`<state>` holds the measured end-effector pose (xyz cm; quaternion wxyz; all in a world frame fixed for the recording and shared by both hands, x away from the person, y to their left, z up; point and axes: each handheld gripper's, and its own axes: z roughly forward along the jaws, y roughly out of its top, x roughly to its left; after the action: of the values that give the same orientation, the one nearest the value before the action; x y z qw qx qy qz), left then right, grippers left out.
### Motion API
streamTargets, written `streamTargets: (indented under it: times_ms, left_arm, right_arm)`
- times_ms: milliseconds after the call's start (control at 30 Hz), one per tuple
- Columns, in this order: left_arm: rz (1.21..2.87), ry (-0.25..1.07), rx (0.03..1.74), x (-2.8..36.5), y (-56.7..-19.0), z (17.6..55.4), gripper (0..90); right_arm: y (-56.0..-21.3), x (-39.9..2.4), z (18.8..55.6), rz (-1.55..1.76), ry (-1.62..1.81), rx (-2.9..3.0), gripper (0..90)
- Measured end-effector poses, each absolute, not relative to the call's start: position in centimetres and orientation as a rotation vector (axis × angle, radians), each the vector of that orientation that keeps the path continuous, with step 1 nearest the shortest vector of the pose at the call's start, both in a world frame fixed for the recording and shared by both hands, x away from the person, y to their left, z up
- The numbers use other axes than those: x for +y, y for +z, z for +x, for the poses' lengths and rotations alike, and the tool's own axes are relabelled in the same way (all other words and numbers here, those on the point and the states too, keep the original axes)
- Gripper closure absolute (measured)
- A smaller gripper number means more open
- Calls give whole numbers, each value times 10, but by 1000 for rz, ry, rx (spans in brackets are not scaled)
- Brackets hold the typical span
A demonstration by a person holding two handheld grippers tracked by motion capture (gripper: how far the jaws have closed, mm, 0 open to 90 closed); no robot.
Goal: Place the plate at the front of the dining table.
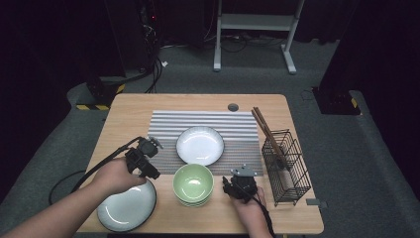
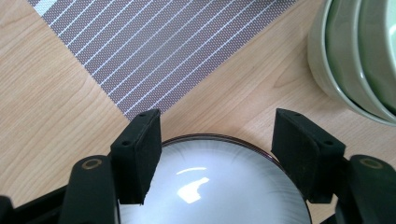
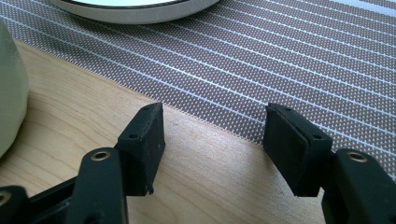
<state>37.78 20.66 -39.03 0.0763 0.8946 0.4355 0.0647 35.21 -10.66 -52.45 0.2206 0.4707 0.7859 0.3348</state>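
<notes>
Left gripper (image 1: 143, 157): I hold it over the far rim of the grey plate (image 1: 126, 207); in the left gripper view its jaws stand wide apart above the plate (image 2: 210, 182), pads clear of it, nothing clamped.
Right gripper (image 1: 239, 186): I see it low at the table's near edge, just right of the green bowls (image 1: 193, 184); in the right gripper view the jaws are spread, with only bare wood between them.
Grey plate: near-left corner of the table (image 1: 124, 111), off the mat, partly under my left hand (image 1: 116, 174).
Green bowls: a nested stack, just beside the grey plate on its right and near the mat's front edge.
White plate (image 1: 200, 145): on the striped placemat (image 1: 208, 121), behind the green bowls.
Wire rack (image 1: 286, 166): right side of the table, with brown chopsticks (image 1: 267, 133) leaning out of its far end.
Right hand (image 1: 251, 213): at the near edge, behind its gripper.
</notes>
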Motion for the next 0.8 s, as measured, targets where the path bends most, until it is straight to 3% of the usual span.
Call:
streamTargets:
  times_ms: [567,667,800]
  left_arm:
    - [2644,132,1225,182,-378,379,325]
    - [2535,129,1285,173,-378,378,324]
    - [2596,107,1219,170,-376,383,328]
  right_arm:
    - [-525,-107,352,1298,925,2173,385]
    - [-525,-107,352,1298,925,2173,385]
    - [-525,-107,352,1301,927,2172,384]
